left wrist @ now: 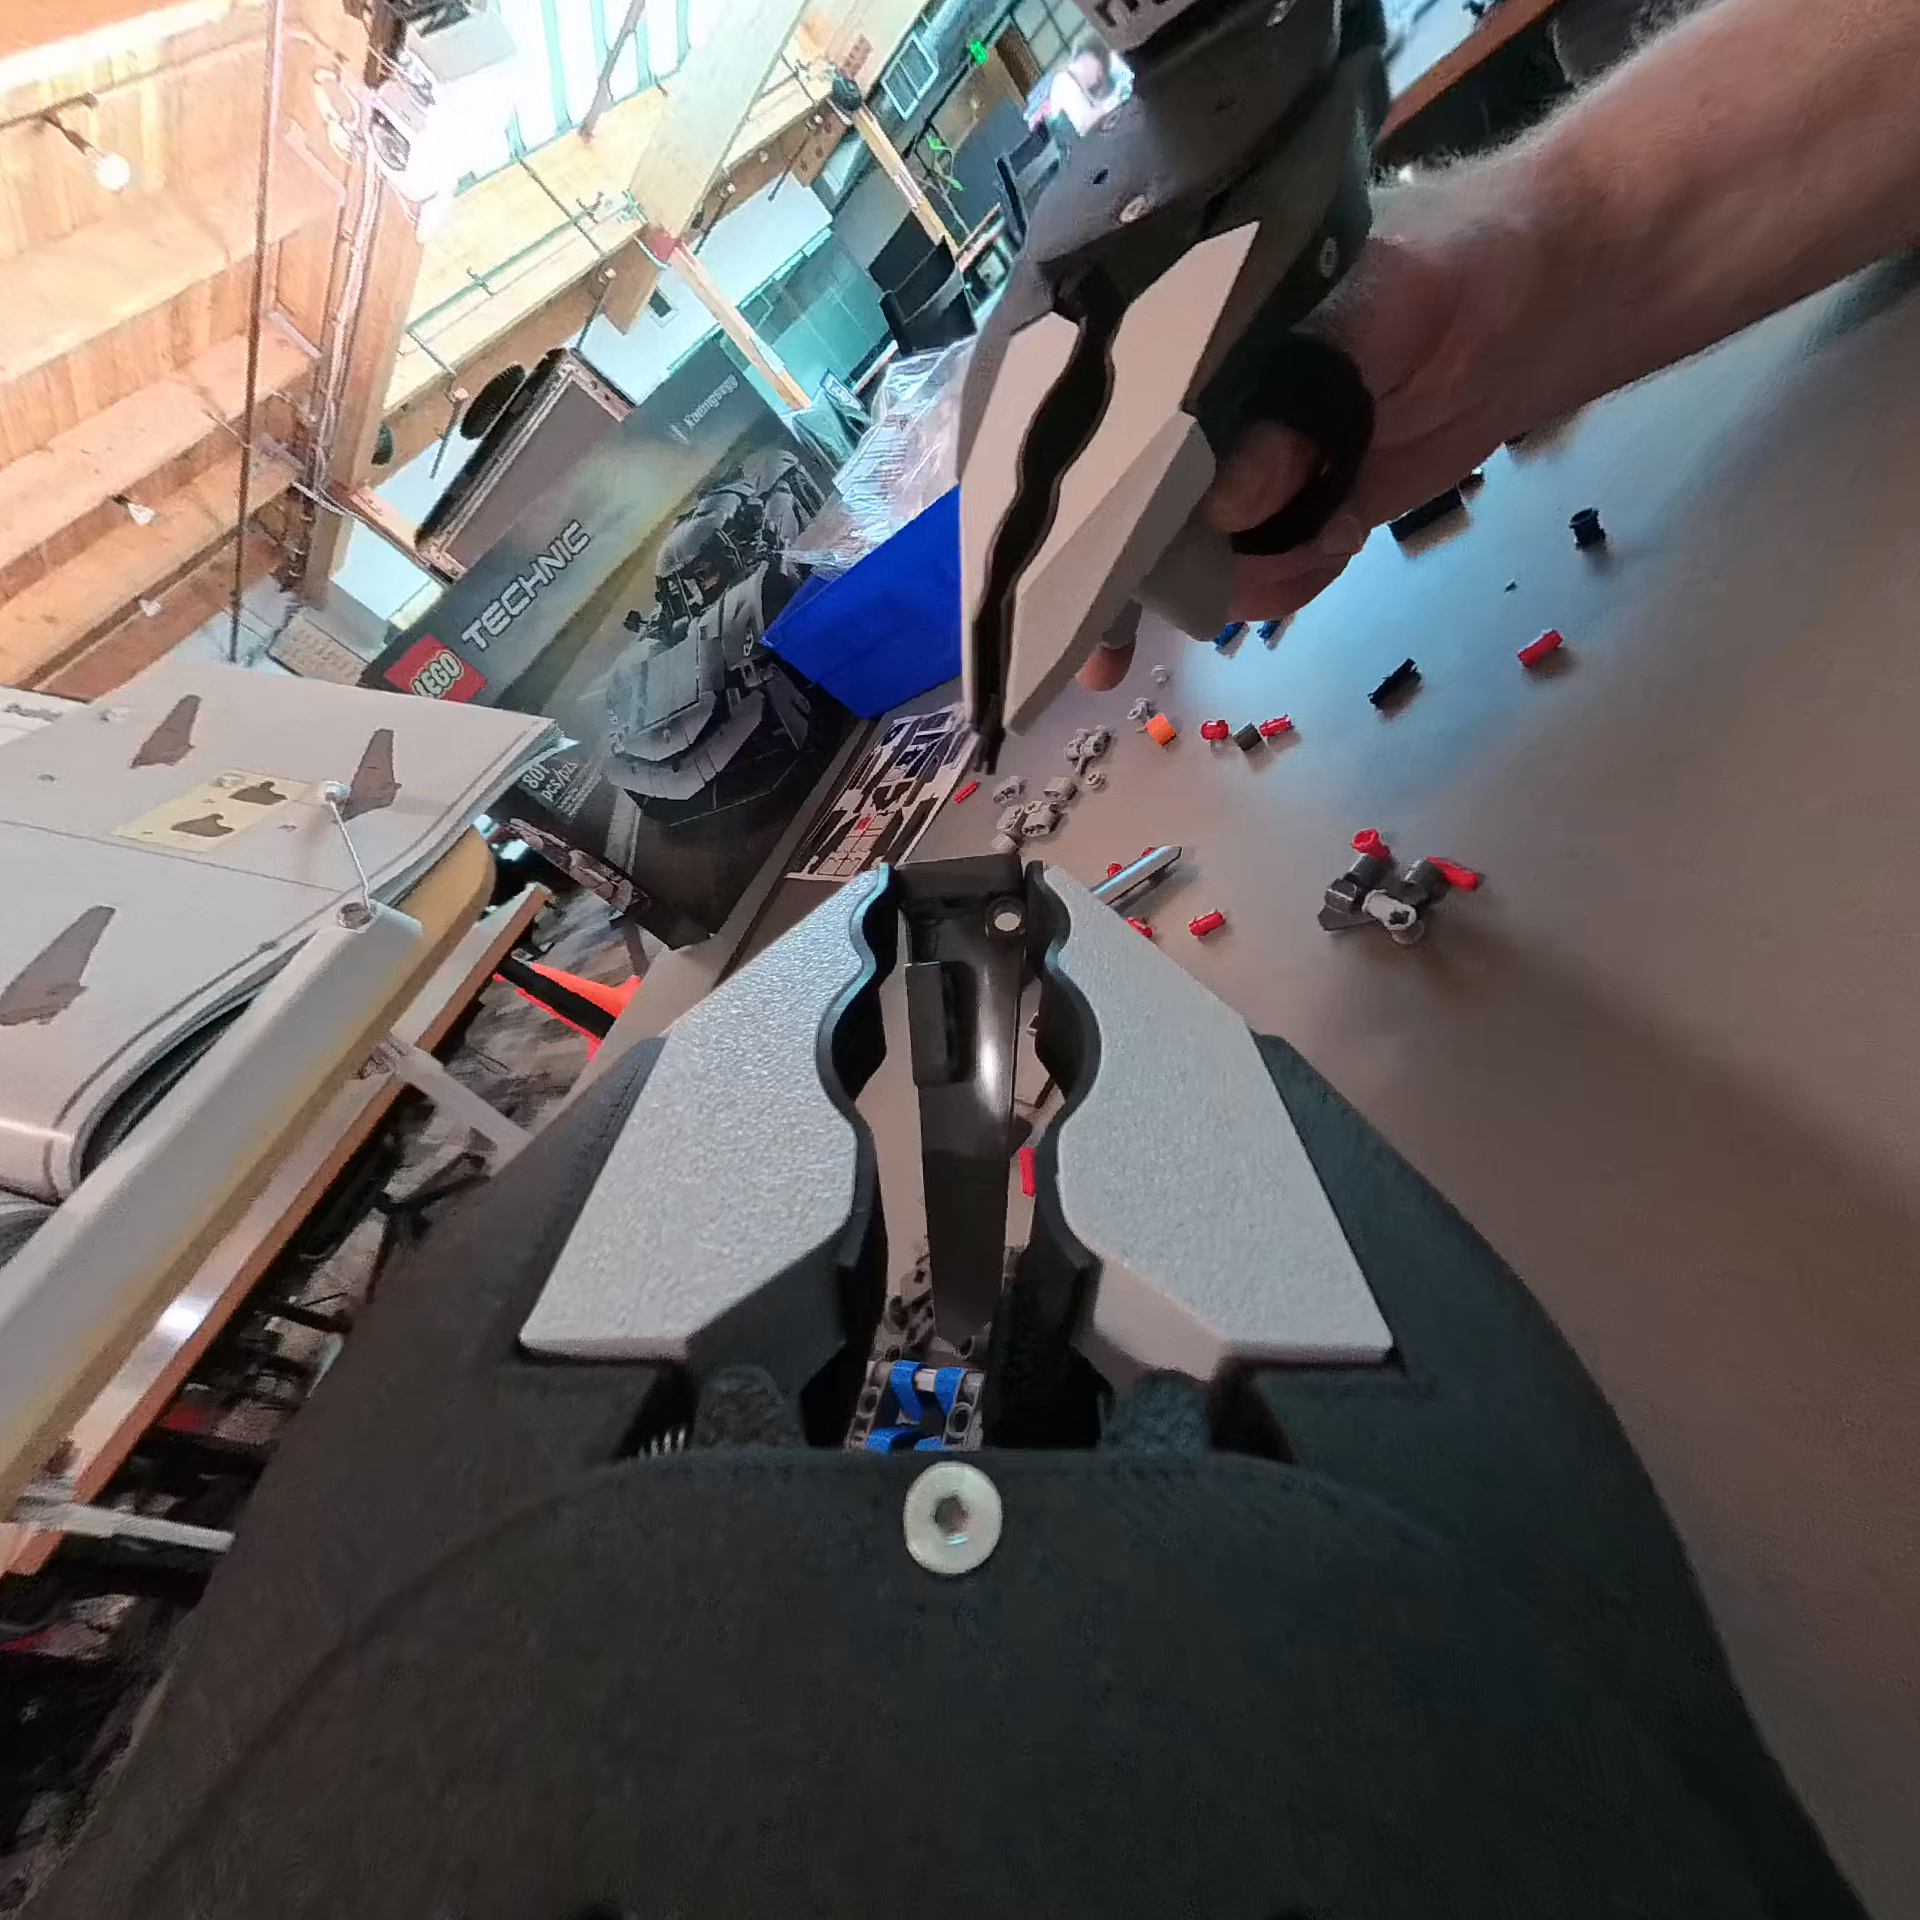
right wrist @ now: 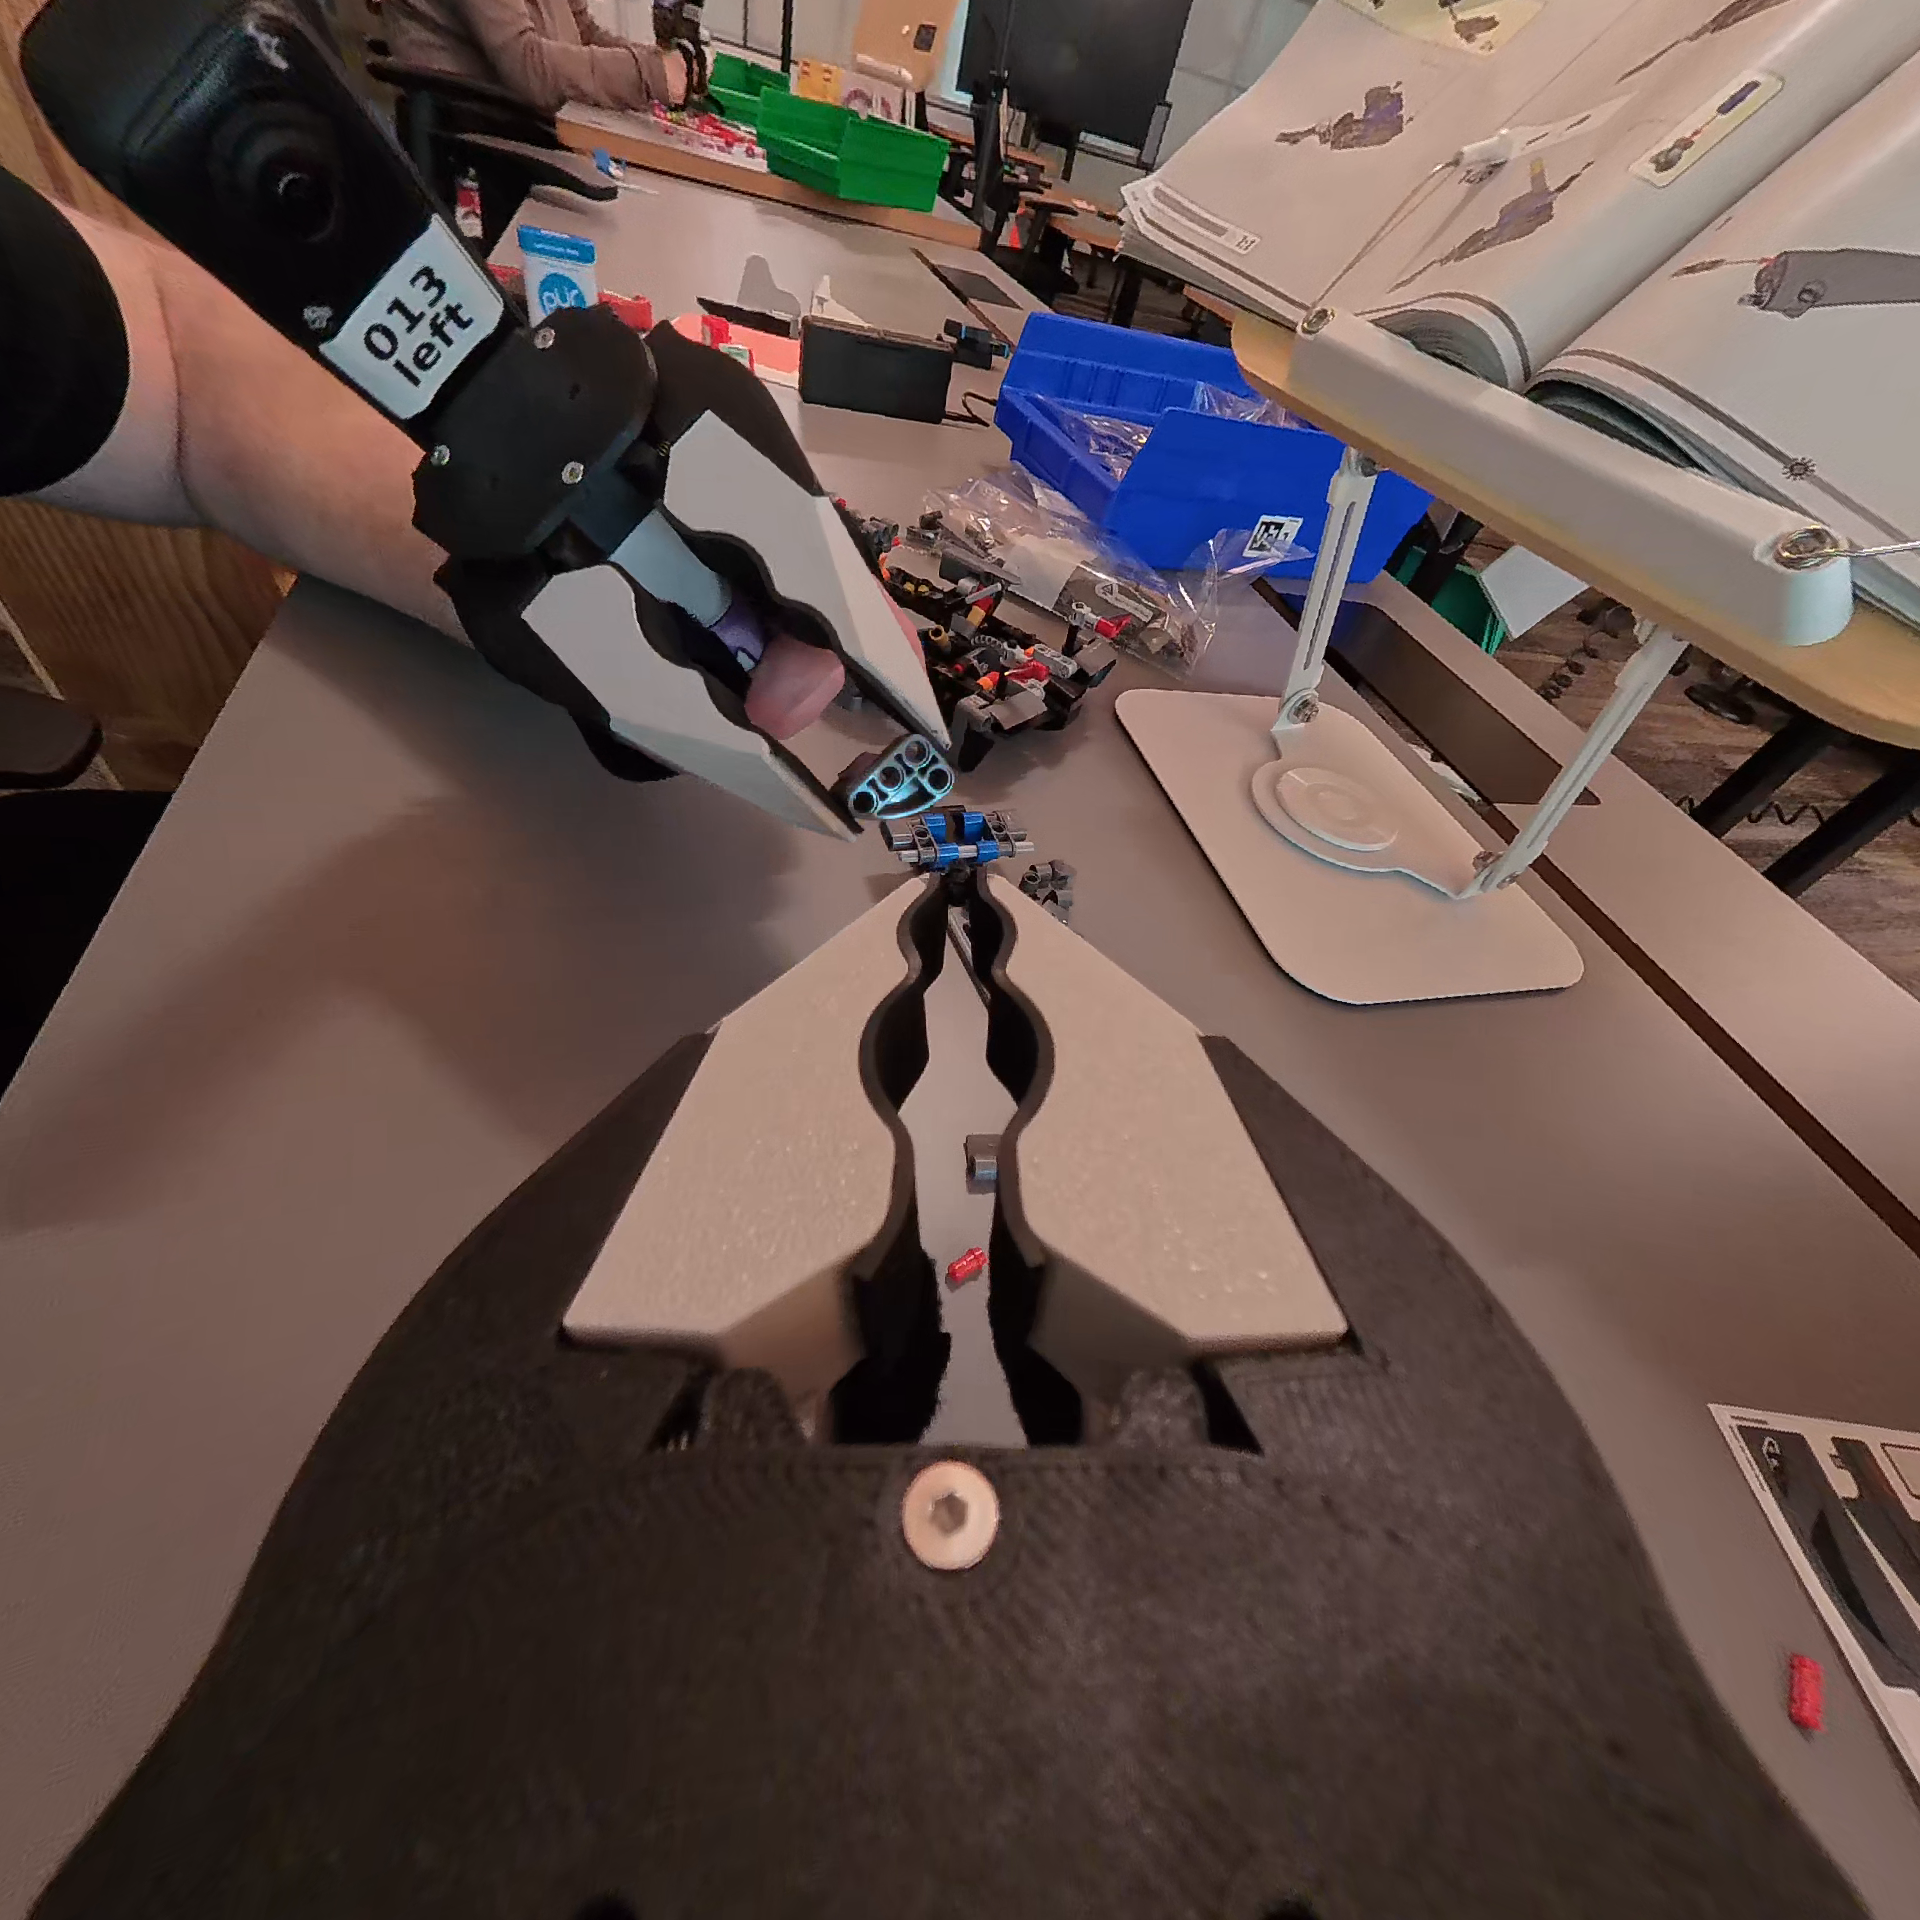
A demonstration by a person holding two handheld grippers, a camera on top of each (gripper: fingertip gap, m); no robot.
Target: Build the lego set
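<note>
The build looks barely begun. The left tool (right wrist: 899,795) grips a dark grey curved panel (right wrist: 900,781); the right tool (right wrist: 956,891) pinches a small blue-and-grey frame assembly (right wrist: 961,837) above the desk (right wrist: 416,935), with red pins (left wrist: 1205,923) unused.

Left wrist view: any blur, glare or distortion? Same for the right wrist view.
Left wrist view: strong fisheye tilt, background beams and windows overexposed, glare streak on the dark panel that the left tool holds, forearm at the top right soft. Right wrist view: evenly lit, soft shadows on the table, sharp on the blue-and-grey assembly at the right tool, edges bowed, far benches soft.
</note>
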